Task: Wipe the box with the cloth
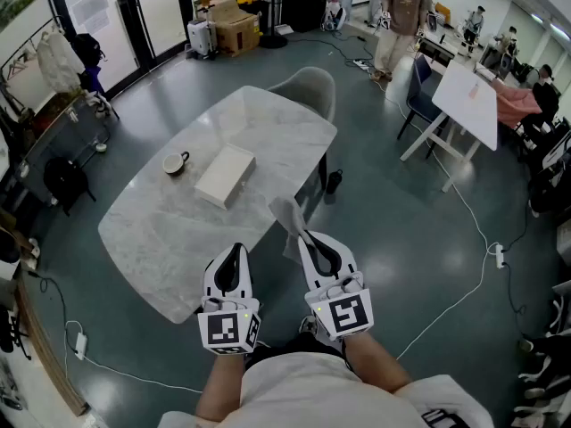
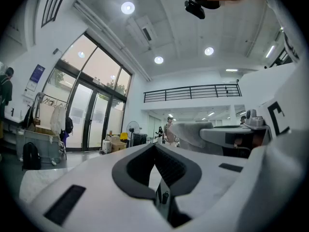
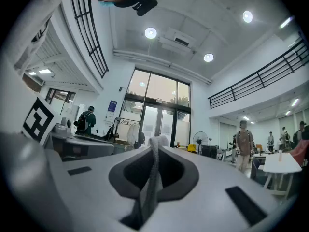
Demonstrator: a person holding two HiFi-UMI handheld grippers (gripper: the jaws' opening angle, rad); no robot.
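Note:
A flat white box (image 1: 226,175) lies on the marble table (image 1: 161,239), near its middle. My right gripper (image 1: 307,235) is shut on a grey cloth (image 1: 289,218), which sticks out past the jaw tips over the table's near edge; in the right gripper view the cloth (image 3: 152,178) runs as a strip between the jaws. My left gripper (image 1: 236,250) is beside it, shut with nothing in it, its tips (image 2: 155,147) meeting. Both grippers are held up in front of the person, short of the box.
A mug (image 1: 176,163) stands on the table left of the box. A grey chair (image 1: 306,90) is pushed in at the far end. A black bottle (image 1: 334,181) stands on the floor by the table. White desks (image 1: 468,101), people and cables lie to the right.

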